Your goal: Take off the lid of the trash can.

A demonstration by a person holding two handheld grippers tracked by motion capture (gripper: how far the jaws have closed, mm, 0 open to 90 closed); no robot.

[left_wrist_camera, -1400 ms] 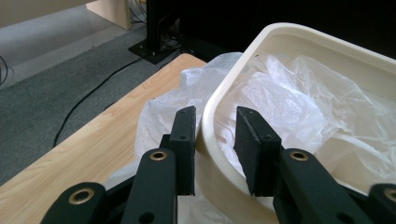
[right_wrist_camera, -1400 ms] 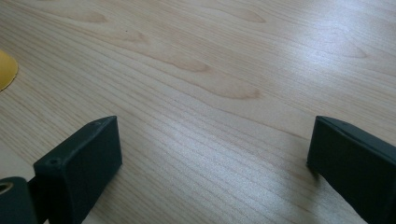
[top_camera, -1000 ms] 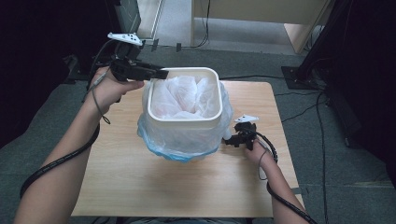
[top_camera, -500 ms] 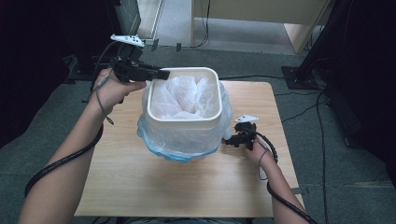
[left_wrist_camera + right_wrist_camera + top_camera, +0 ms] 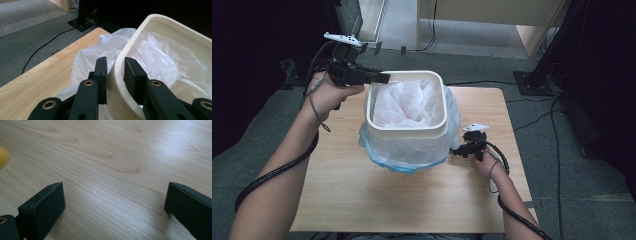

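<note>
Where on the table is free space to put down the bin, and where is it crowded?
The near half of the table, between the two forearms, is bare wood. The far right corner behind the right gripper is also free. It is crowded at the far left, where the left gripper clamps the bin rim over its plastic bag.

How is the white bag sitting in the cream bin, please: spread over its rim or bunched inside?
Bunched inside. In the high view the white bag lies crumpled within the cream bin, whose rim is bare; another clear bag hangs around the outside.
</note>
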